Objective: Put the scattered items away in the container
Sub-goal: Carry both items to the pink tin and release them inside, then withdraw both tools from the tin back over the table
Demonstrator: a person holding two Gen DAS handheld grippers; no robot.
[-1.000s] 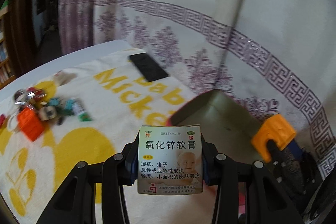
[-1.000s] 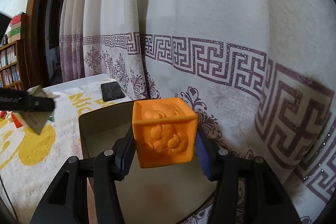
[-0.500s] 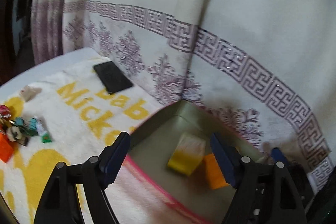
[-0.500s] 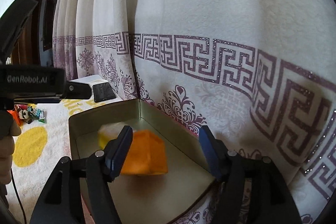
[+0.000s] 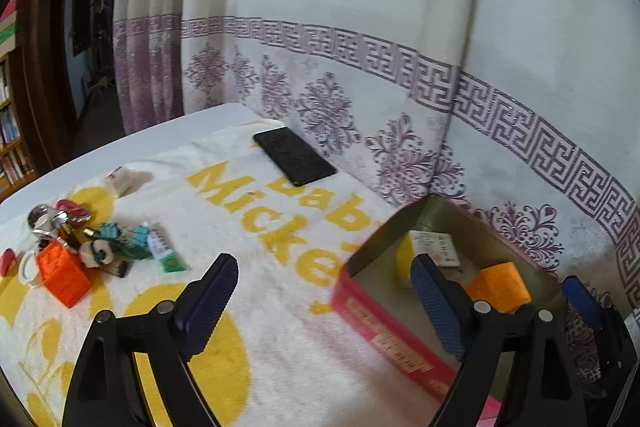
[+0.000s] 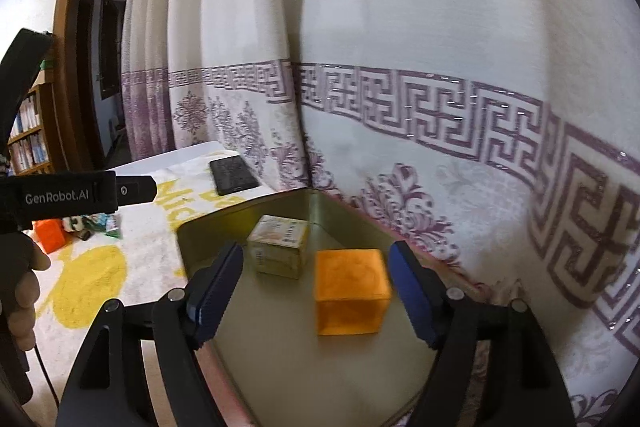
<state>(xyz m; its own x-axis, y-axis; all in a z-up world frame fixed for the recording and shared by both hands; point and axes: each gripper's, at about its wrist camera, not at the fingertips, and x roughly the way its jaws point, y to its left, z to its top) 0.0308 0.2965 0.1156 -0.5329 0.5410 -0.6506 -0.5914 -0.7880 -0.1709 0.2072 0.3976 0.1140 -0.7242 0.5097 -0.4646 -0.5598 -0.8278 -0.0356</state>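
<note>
Sitting inside the open tin (image 6: 192, 227) are two things: an orange cube (image 6: 350, 289) toward its right and a small medicine box (image 6: 280, 247) just left of and beyond it, close together but whether they touch is hard to tell. In the left wrist view the same orange cube (image 5: 498, 285) and medicine box (image 5: 436, 247) lie within the tin (image 5: 384, 323), whose near wall is red with labels. The right claw (image 6: 316, 291) hangs over the tin with its jaws wide and nothing between them. The left claw (image 5: 324, 303) is likewise spread wide and empty, over the tin's left edge. The tin rests on a white towel (image 5: 256, 235) with yellow lettering that covers the surface. Well left of the tin lies a scattered heap (image 5: 92, 247): an orange block (image 5: 62, 273), keys, teal pieces and a small tube. A black phone (image 5: 294, 155) lies at the far side of the towel, near a patterned curtain (image 5: 360, 27).
</note>
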